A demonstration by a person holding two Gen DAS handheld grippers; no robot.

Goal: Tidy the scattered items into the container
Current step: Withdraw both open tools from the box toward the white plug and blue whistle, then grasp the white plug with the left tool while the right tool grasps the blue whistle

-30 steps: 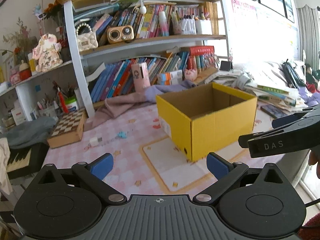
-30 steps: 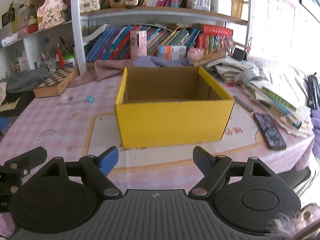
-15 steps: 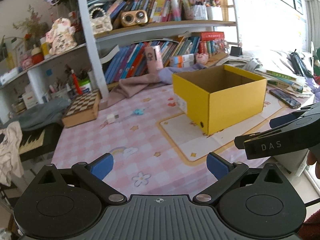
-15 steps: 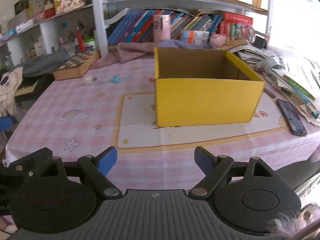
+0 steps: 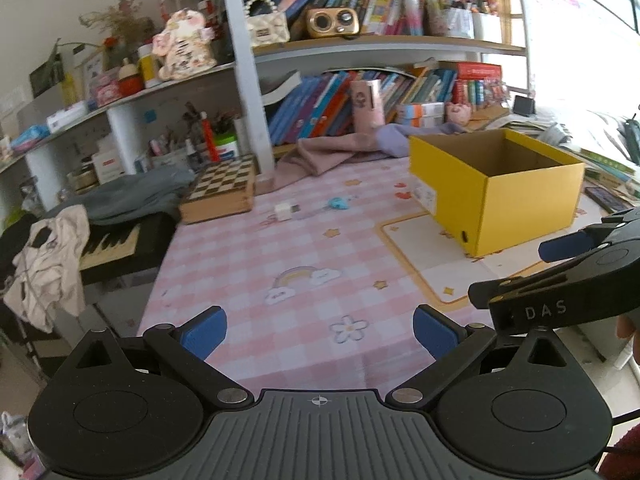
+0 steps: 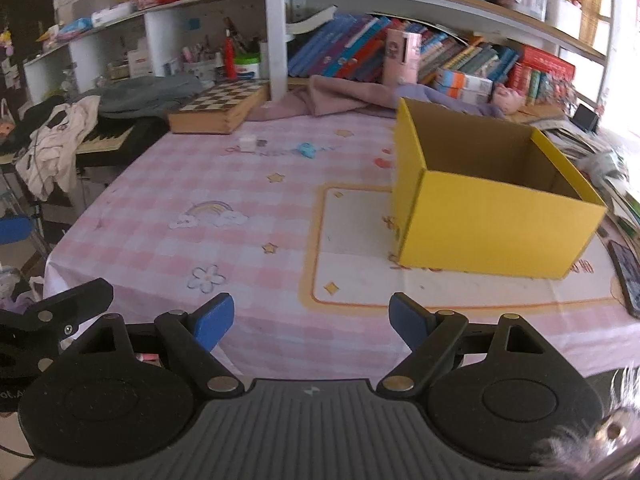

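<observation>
An open yellow cardboard box [image 5: 496, 192] [image 6: 496, 216] stands on the pink checked tablecloth, right of centre. Far back on the cloth lie a small white charger block [image 5: 285, 212] [image 6: 247, 143] and a little light-blue item [image 5: 338, 203] [image 6: 307, 149], joined by a thin cable. My left gripper [image 5: 320, 330] hovers open over the near edge of the table with nothing between its blue pads. My right gripper [image 6: 311, 319] is open too, empty, at the near table edge left of the box. The right gripper's body shows at the right of the left wrist view.
A wooden chessboard box [image 5: 220, 192] sits at the back left beside a pink and lilac cloth [image 5: 340, 150]. Crowded bookshelves [image 5: 360, 92] rise behind. Stacked books and a dark phone [image 6: 626, 276] lie right of the box. A keyboard with clothes [image 5: 108, 240] stands off the table's left edge.
Both views have swung left and pulled back: the yellow box has shifted to the right and the charger and blue item have come into clearer view. Both grippers stay open.
</observation>
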